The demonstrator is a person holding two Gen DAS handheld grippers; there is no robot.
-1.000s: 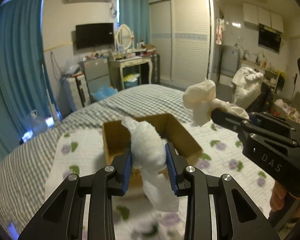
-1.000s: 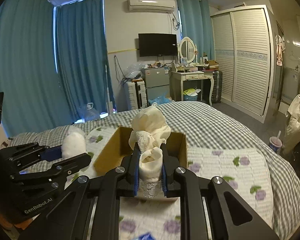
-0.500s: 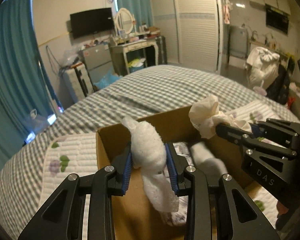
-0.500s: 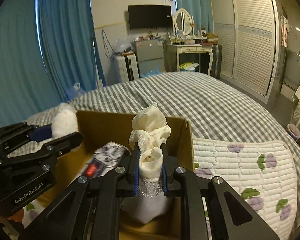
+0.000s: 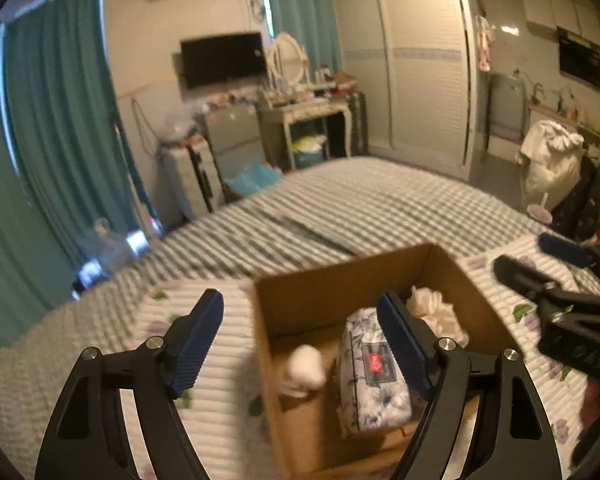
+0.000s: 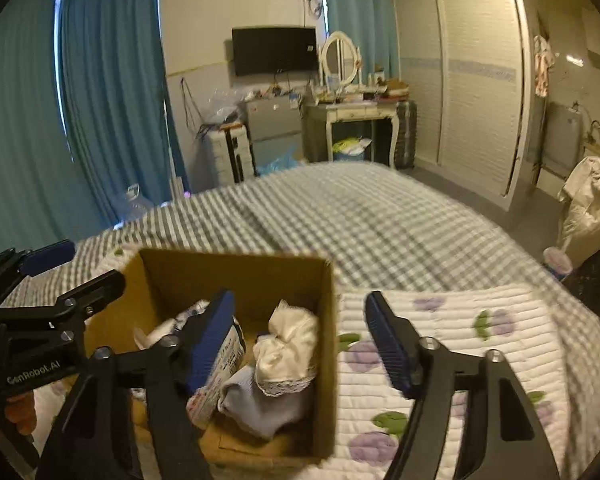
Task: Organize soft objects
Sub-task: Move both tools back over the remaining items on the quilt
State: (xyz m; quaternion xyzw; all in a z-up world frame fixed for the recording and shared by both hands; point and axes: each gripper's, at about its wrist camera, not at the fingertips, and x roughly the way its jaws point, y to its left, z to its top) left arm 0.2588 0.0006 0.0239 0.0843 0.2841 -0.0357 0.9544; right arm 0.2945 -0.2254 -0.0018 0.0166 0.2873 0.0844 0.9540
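An open cardboard box (image 5: 340,276) (image 6: 236,272) stands on a floral quilted mat on the bed. Inside lie a white fluffy sock (image 5: 306,364), a floral pouch (image 5: 370,372) (image 6: 220,360), a cream lace cloth (image 6: 286,346) (image 5: 432,308) and a pale grey sock (image 6: 256,400). My left gripper (image 5: 300,332) is open and empty above the box's left wall. My right gripper (image 6: 300,336) is open and empty above the box's right wall. Each gripper shows in the other's view: the right one (image 5: 540,264), the left one (image 6: 60,272).
The floral quilted mat (image 6: 460,340) lies on a grey checked bedspread (image 6: 360,216). Beyond the bed stand a dressing table (image 6: 352,112), a wardrobe (image 6: 480,80), teal curtains (image 6: 100,100) and a chair with white clothing (image 5: 548,160).
Both grippers have opened and let go. The white fluffy sock and the cream lace cloth now lie in the box. Both grippers have pulled up and back a little.
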